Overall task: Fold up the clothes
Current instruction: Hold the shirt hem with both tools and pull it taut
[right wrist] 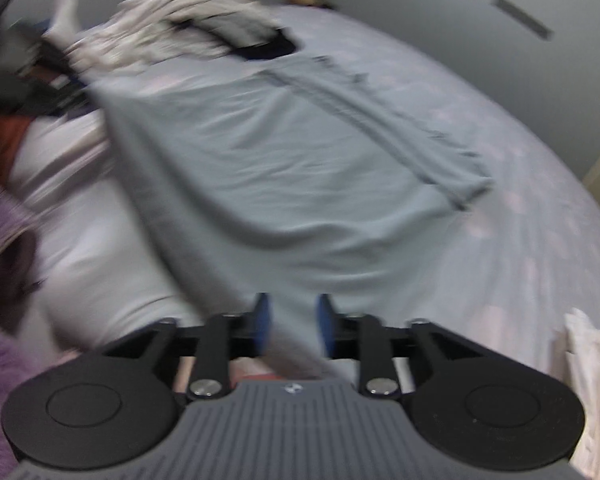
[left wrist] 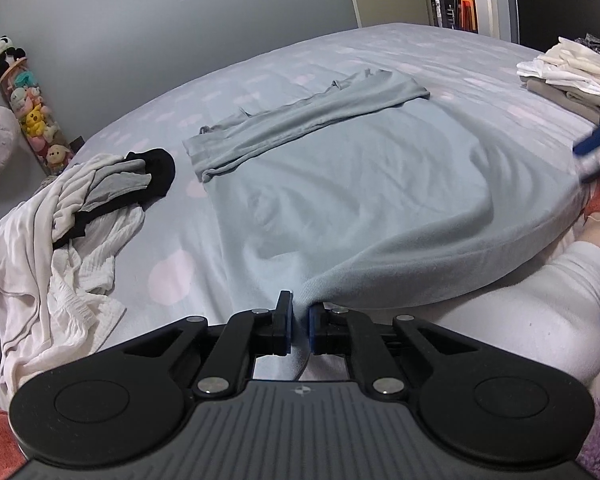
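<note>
A pale blue-grey garment [left wrist: 340, 200] lies spread on the bed, its far part folded over into a long band [left wrist: 300, 120]. My left gripper [left wrist: 299, 316] is shut on the garment's near hem corner, which lifts slightly off the sheet. In the blurred right wrist view the same garment [right wrist: 280, 168] stretches away from my right gripper [right wrist: 290, 320]. Its blue pads stand apart with the garment's edge lying loose between them. The right gripper [left wrist: 596, 144] also shows at the right edge of the left wrist view, beside the garment's other near corner.
A heap of unfolded white, grey and black clothes [left wrist: 72, 216] lies to the left on the dotted bed sheet [left wrist: 172, 280]. A folded stack [left wrist: 568, 76] sits at the far right. A person's white-clad leg [left wrist: 540, 312] is near the bed's edge. Plush toys [left wrist: 32, 112] stand by the wall.
</note>
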`<state>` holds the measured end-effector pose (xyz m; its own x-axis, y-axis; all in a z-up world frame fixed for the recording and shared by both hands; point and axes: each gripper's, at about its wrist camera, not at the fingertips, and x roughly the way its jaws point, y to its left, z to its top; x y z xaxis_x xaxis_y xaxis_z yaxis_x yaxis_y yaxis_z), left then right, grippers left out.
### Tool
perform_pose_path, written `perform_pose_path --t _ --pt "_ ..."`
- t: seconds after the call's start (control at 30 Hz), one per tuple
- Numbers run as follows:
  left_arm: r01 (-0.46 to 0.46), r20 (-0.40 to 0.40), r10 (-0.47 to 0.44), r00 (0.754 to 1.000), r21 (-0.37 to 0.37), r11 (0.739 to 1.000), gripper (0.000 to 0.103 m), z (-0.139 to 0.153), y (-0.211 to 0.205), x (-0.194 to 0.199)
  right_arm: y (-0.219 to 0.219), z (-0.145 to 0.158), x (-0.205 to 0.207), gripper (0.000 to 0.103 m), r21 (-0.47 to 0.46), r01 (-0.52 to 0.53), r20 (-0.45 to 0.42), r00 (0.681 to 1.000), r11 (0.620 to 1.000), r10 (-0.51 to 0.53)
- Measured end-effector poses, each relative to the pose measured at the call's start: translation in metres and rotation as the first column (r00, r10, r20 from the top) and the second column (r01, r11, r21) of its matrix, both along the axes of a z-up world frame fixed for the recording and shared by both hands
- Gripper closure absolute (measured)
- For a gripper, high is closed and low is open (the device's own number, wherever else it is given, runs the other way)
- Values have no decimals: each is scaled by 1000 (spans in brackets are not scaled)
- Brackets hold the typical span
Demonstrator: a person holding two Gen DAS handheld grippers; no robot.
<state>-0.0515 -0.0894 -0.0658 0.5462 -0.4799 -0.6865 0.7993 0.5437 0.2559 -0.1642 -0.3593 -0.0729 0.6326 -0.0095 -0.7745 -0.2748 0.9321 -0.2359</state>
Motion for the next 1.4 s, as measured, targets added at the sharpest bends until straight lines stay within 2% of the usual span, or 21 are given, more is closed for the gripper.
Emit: perform_pose_path --t 0.13,0.27,0.4,0.67,0.9,1.07,1.27,1.37,1.4 --pt "-4 -5 4 1000 -6 1000 97 -1 0 1 28 -21 8 66 -74 -108 -81 991 991 102" --pt "-6 -11 6 1000 -13 1000 97 -1 1 2 51 -29 18 66 -81 -165 -110 982 983 155" --pt "-12 -25 11 1000 -29 1000 97 0 2 4 56 -41 31 66 -100 -135 -145 982 986 120" --pt "-33 -48 31 998 -45 998 97 -9 -4 12 48 -61 51 66 -75 -66 -205 978 995 49" --pt "-63 -75 61 995 -29 998 97 -20 -6 23 44 -59 49 66 -148 -37 -148 989 988 15" --pt "-87 -90 84 992 -23 996 94 -27 -9 31 24 -64 59 65 -108 16 -212 977 994 -38" --pt "-127 -123 127 984 8 992 92 -39 -10 41 14 -67 69 61 -78 -3 -266 964 997 -18" --pt "-133 -131 134 982 18 991 92 -42 -11 44 13 -64 67 63 -101 -7 -248 969 995 -19" --pt "-132 -129 134 983 21 991 92 -42 -12 43 14 -63 65 73 -114 -7 -241 970 993 -20"
